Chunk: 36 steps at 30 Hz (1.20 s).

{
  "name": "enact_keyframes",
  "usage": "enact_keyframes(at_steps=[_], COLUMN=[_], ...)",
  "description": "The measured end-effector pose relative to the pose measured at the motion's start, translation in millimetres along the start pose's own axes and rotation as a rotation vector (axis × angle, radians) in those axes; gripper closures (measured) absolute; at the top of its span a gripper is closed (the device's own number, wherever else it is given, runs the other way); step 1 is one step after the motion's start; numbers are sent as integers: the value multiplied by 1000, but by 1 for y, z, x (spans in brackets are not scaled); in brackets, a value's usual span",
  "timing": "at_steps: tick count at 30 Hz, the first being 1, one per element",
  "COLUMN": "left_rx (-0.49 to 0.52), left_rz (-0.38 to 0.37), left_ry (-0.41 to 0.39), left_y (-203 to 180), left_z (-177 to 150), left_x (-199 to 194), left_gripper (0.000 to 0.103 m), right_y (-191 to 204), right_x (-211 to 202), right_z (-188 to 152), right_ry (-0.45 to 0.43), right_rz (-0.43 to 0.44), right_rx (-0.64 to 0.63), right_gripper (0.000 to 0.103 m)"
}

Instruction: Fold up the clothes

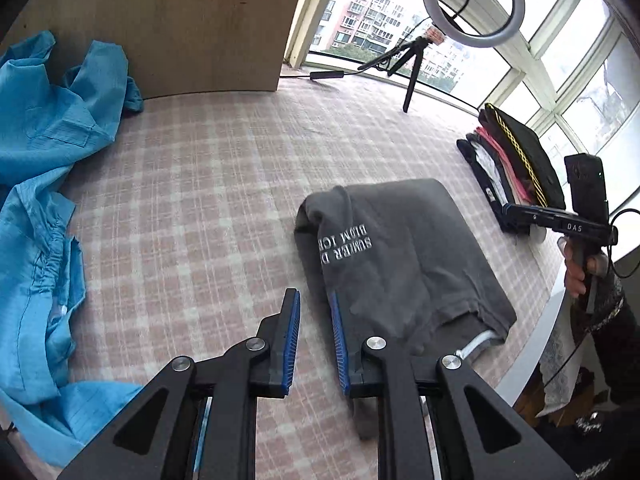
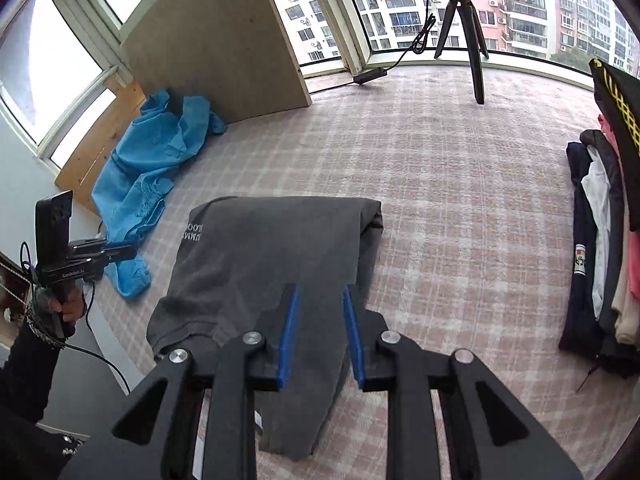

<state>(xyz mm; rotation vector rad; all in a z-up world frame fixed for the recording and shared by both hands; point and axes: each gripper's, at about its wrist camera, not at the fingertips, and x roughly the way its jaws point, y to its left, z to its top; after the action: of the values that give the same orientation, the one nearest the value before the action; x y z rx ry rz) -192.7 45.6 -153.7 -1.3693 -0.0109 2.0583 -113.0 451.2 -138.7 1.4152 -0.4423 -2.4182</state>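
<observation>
1. the grey garment with white lettering (image 1: 404, 256) lies folded into a compact rectangle on the pink checked cover (image 1: 208, 208), roughly mid-surface. looks to me like this piece is basically done.
2. left gripper (image 1: 314, 304) hangs above the folded piece's near-left edge. its blue pads (image 1: 294, 320) stand a little apart with nothing between them, just checked cloth showing through the gap.
3. right gripper (image 2: 319, 300) is over the near end of the same garment, fingers slightly spread and empty too. the fabric is below them, not pinched.
4. both tools point steeply down at the bundle, which makes sense if they've just let go of it.
5. the crumpled bright blue garment (image 1: 44, 184) sits in a heap at the left by the wooden board (image 1: 172, 28), not folded. my guess is that's the next one.
6. stack of folded clothes (image 1: 512, 160) sits off to the right near the window, well apart from the grey piece. probably where the grey one ends up.
7. tripod (image 1: 412, 68) with ring light (image 1: 472, 0) stands at the far edge, out of the way.
</observation>
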Motion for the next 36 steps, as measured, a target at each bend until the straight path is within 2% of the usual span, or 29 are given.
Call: enact_keyframes(at_steps=[4, 8, 10, 13, 15, 16, 19, 22, 27, 28, 30, 31, 32, 34, 36], left_rx=[-46, -83, -93, -88, -94, -91, -80, -98, -90, -88, -74, -63, -53, -31, -36], left_rz=[-32, -69, -84, -108, -144, -154, -155, -191, -217, -222, -216, -208, -201, -164, -172], left_ry=[26, 73, 93, 114, 139, 154, 183, 206, 255, 265, 268, 256, 243, 200, 145], left_y=[12, 23, 26, 29, 30, 30, 30, 33, 29, 28, 25, 22, 19, 12, 10], left_z=[29, 41, 44, 49, 52, 53, 59, 64, 67, 67, 68, 69, 70, 72, 72], left_x=[27, 49, 57, 66, 72, 75, 84, 89, 102, 105, 107, 106, 104, 98, 85], left_gripper=[87, 86, 81, 79, 78, 77, 74, 73, 73, 73, 78, 91, 96, 100, 101], right_y=[-30, -41, -44, -44, -41, -39, -33, -35, -35, -36, -37, -36, -34, -29, -24], right_x=[45, 85, 96, 101, 100, 98, 90, 83, 90, 95, 103, 106, 107, 106, 97], right_z=[38, 52, 53, 53, 53, 52, 52, 52, 52, 53, 53, 53, 53, 53, 51], right_ry=[47, 129, 160, 153, 143, 146, 137, 132, 171, 183, 189, 186, 177, 155, 122], right_rz=[62, 81, 92, 138, 152, 141, 125, 133, 116, 112, 113, 113, 110, 94, 69], right_rx=[136, 181, 194, 199, 182, 160, 103, 103, 71, 78, 91, 86, 76, 46, 8], right_gripper=[80, 80, 80, 80, 89, 97, 98, 99, 95, 89, 88, 88, 97, 99, 99])
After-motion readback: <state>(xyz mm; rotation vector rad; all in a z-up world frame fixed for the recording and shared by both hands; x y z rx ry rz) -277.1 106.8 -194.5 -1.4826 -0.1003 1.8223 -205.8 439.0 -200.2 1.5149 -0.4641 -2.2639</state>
